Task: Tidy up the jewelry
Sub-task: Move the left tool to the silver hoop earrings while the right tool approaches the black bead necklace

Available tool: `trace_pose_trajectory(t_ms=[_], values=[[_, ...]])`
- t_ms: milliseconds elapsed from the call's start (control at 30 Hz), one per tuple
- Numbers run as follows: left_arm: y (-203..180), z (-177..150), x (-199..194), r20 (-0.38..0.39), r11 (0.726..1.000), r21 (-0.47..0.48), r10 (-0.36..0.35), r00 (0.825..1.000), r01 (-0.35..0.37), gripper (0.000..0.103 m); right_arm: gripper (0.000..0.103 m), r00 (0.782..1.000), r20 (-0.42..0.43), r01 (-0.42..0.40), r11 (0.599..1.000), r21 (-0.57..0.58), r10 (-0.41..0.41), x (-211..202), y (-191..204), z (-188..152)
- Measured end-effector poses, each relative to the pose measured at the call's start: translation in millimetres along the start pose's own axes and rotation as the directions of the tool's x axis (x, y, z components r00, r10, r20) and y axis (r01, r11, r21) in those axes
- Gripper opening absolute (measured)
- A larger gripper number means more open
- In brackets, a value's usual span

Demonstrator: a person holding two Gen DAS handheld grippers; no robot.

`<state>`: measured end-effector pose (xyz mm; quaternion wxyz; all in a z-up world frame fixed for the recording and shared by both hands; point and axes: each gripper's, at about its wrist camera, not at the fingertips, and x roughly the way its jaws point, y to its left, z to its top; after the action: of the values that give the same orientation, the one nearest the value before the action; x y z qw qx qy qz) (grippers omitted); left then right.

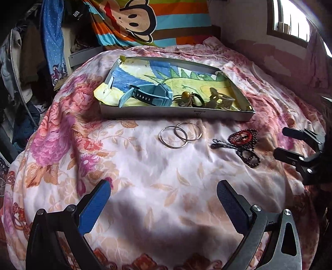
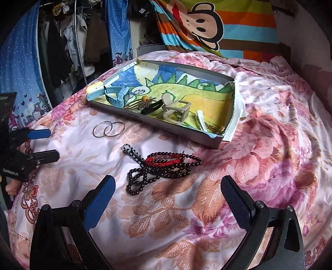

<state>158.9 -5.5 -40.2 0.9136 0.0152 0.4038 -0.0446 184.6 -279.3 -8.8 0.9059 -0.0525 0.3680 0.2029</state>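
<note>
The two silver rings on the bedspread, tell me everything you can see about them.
The two silver rings are thin, plain hoops that look like shiny metal, about the same size. They lie flat on the floral bedspread, overlapping each other where they meet, so they touch. They sit just in front of the tray's near wall, outside it, with a gap between. The beaded bracelets lie apart from them. Neither gripper touches them, and nothing rests on top.

A bed (image 1: 145,166) under a pink floral quilt fills the room. A striped cartoon-monkey blanket (image 2: 217,27) hangs at its head, clothes (image 2: 68,41) and a blue dotted curtain (image 1: 51,41) crowd the left, and daylight enters a barred window (image 1: 290,18) on the right.
</note>
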Motion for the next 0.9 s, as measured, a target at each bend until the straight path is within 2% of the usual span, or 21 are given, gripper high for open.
trace_pose_trajectory(t_ms=[167, 400, 500, 667, 900], values=[[10.6, 12.8, 13.8, 0.003, 0.999, -0.037, -0.019, 1.0, 0.019, 0.103, 0.091, 0.999, -0.018, -0.046, 0.999, -0.016, 0.046, 10.3, 2.6, 3.4], [16.6, 37.8, 39.0, 0.027, 0.993, -0.054, -0.103, 0.994, 0.104, 0.102, 0.089, 0.988, -0.082, -0.131, 0.991, 0.0, 0.13, 34.5, 3.6, 10.4], [14.7, 48.6, 53.8, 0.016, 0.987, -0.06, -0.151, 0.988, 0.152, 0.093, 0.088, 0.982, -0.137, -0.129, 0.991, 0.014, 0.13, 48.3, 4.9, 4.8], [7.8, 55.9, 77.6, -0.036, 0.982, -0.051, -0.186, 0.982, 0.184, 0.086, 0.088, 0.981, -0.152, -0.122, 0.992, 0.017, 0.123, 53.8, 6.1, 1.0], [-5.0, 56.2, 91.5, -0.071, 0.981, 0.009, -0.193, 0.979, 0.194, 0.085, 0.088, 0.976, -0.174, -0.13, 0.991, 0.026, 0.132, 65.9, 6.0, 1.5]])
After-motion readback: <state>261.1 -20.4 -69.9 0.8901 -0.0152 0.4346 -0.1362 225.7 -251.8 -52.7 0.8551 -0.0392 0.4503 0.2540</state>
